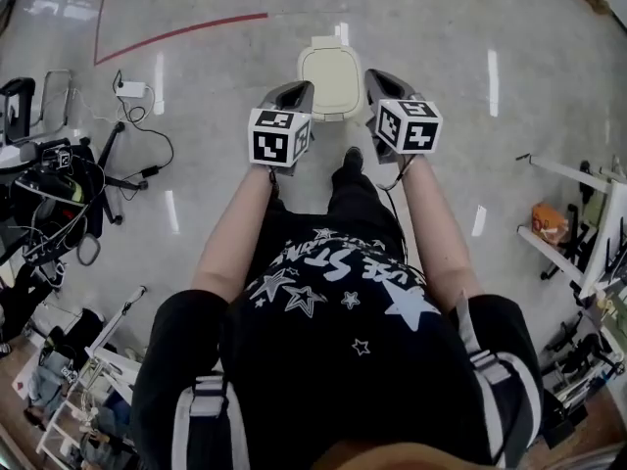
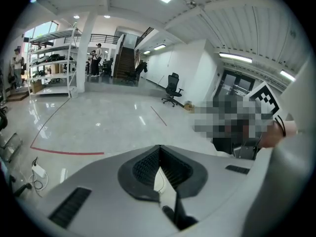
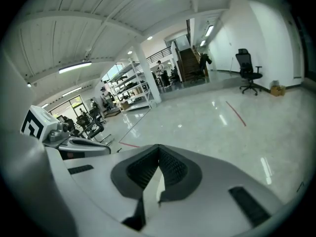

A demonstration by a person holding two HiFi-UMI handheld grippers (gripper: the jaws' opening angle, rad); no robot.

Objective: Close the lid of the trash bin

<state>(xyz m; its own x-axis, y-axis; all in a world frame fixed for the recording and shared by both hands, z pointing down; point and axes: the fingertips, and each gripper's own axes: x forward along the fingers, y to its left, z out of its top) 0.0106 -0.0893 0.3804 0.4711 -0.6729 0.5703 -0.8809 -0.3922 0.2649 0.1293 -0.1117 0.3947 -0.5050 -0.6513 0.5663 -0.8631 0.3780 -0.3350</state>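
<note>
Evidently shut, the cream trash bin [image 1: 331, 98] stands on the glossy floor [image 1: 216, 76] at the upper centre of the head view, its lid [image 1: 330, 67] lying flat. Flanking it, the left gripper [image 1: 294, 94] and right gripper [image 1: 380, 82] are both clenched on nothing, the 2 jaw pairs meeting at their tips.

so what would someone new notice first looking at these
Probably the left tongs and right tongs, held out side by side at the centre of the head view, each carrying a black-and-white marker cube. Between them, a little further out, a cream-lidded trash bin stands alone on the glossy floor. Its lid looks flat. Both tongs are shut and hold nothing.
</note>
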